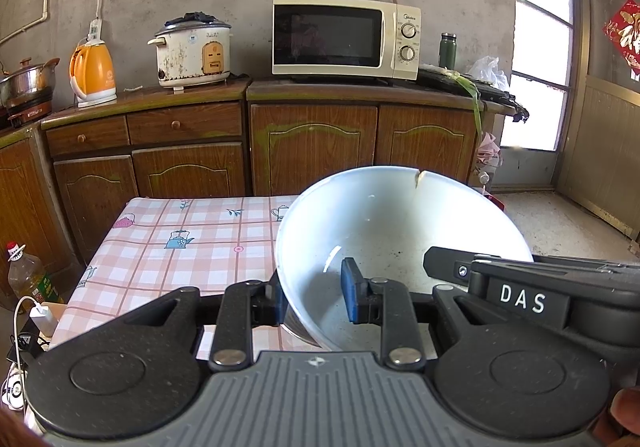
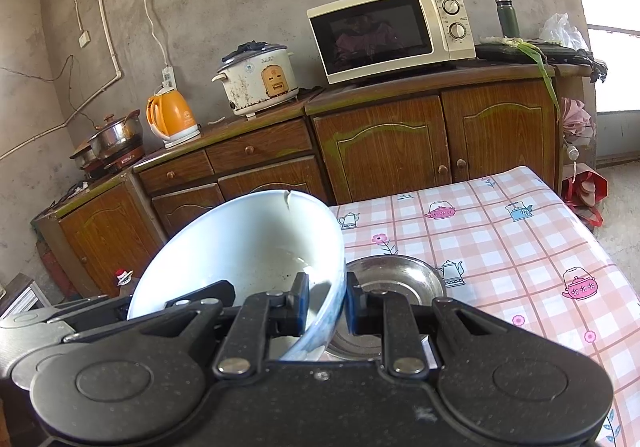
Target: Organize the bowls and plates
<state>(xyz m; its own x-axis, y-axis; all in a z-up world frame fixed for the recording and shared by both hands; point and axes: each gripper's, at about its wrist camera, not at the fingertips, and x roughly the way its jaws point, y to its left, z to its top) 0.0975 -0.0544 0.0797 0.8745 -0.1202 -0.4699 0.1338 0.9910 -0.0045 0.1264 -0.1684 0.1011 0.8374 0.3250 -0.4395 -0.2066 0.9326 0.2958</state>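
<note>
A large white bowl [image 1: 400, 223] with a cracked rim is held tilted above the pink checked table [image 1: 180, 243]. My left gripper [image 1: 316, 293] is shut on its left wall, one finger inside and one outside. My right gripper [image 2: 326, 305] is shut on the bowl's [image 2: 240, 243] right wall the same way. A shiny steel bowl [image 2: 396, 279] stands on the table [image 2: 500, 247] just right of and below the white bowl. The right gripper's body [image 1: 532, 287] shows in the left wrist view at the bowl's right side.
Wooden cabinets [image 1: 312, 135] run behind the table with a microwave [image 1: 344, 37], rice cooker [image 1: 194, 49], orange kettle [image 1: 92, 73] and steel pot [image 1: 24, 81]. An oil bottle [image 1: 28, 277] and a charger [image 1: 42, 319] are at the table's left.
</note>
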